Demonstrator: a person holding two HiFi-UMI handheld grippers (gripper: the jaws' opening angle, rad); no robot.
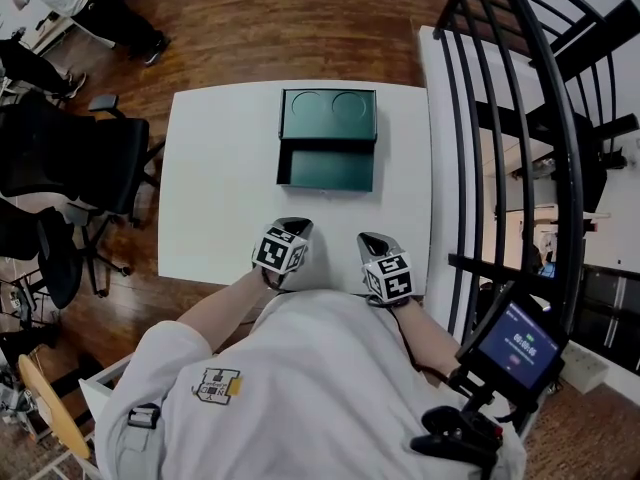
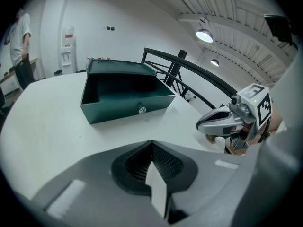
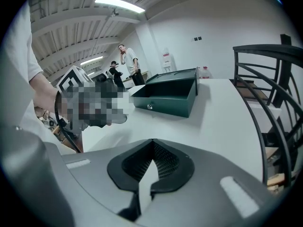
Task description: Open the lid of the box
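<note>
two closed, empty: left gripper (image 1: pixel 295 228), right gripper (image 1: pixel 372 241); open box (image 1: pixel 327 171) lies ahead, railing (image 1: pixel 573 198) beside table (image 1: pixel 220 188).

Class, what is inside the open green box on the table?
The box shows only its bare green floor from the head view; the strip behind its front wall is hidden.

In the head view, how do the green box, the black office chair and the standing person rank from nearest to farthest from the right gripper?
1. The green box, ahead on the table.
2. The black office chair, beside the table's left edge.
3. The standing person, in the far left corner.
</note>
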